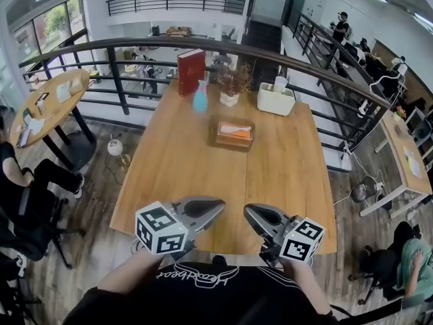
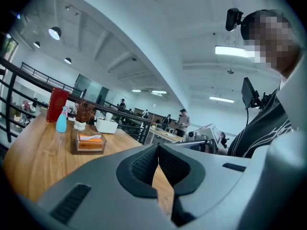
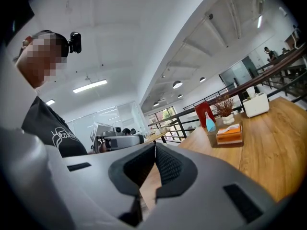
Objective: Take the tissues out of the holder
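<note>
Left tool [image 2: 158, 148]: jaws closed, the ribbed pads meet at the tips. Nothing is between them. Only a thin wedge of counter [image 1: 176, 175] wood shows through the gap below the tips. It holds nothing and touches nothing.

Right tool [image 3: 154, 148]: same state. The pads are together at the tips, nothing is gripped, and it has no contact with any object.

In the head view both tools sit over the counter's near edge, well apart from the holder [image 1: 215, 141]. The left tool is on the person's side of the holder and a little left of it. The right tool is on the person's side and a little right of it. Their tips point inward toward each other, near but apart. Each marker cube lies on the outer side.

The holder stands upright on the counter, about mid-width and toward the far half. The tissues [image 1: 235, 131] are inside it: an orange pack with a white sheet sticking out of the top.

Around the holder:
- Bottle [image 1: 200, 97], blue, behind the holder and to its left, apart from it.
- Red box [image 1: 191, 72], upright, farther behind than the bottle.
- Plant [image 1: 230, 87] in a white pot, directly behind the holder.
- White box [image 1: 275, 99], behind the holder and to its right.
- Railing [image 1: 304, 63], beyond all of these, along the counter's far edge.

Between the holder and both tools lies only a stretch of counter wood.
</note>
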Tool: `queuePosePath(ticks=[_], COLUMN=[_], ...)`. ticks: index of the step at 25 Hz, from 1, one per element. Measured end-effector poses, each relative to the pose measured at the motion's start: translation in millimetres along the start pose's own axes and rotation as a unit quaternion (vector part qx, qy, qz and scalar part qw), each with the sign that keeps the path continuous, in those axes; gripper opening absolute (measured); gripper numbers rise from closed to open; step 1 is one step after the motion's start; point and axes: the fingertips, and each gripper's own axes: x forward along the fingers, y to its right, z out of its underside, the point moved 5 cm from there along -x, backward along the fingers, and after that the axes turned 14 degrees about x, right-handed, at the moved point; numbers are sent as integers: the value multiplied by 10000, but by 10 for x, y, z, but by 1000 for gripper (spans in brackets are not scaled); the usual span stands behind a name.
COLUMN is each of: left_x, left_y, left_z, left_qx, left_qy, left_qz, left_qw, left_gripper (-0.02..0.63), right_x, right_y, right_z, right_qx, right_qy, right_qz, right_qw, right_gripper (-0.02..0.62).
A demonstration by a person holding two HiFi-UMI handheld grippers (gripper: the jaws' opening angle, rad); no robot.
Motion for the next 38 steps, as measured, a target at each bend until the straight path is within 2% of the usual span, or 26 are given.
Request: queuePosePath(ticks=[8, 20, 38], left_x=[375, 803, 1437], left_y=[-502, -1023, -1586], left_z=[12, -29, 279], left_qx=[-71, -151, -238], left_qy=[-130, -220, -704], left_qz=[-102, -166, -198], left_qw=[9998, 9995, 9970], left_gripper=[14, 14, 14], right_x=[194, 421, 579], right_y=[530, 1049, 1847], right_z=[-336, -750, -876], right_qx=[101, 99, 354], right_qy=[11, -36, -265], right_qz=[-20, -60, 93], right_qw=[9999, 9999, 9990], right_gripper=[18, 18, 18])
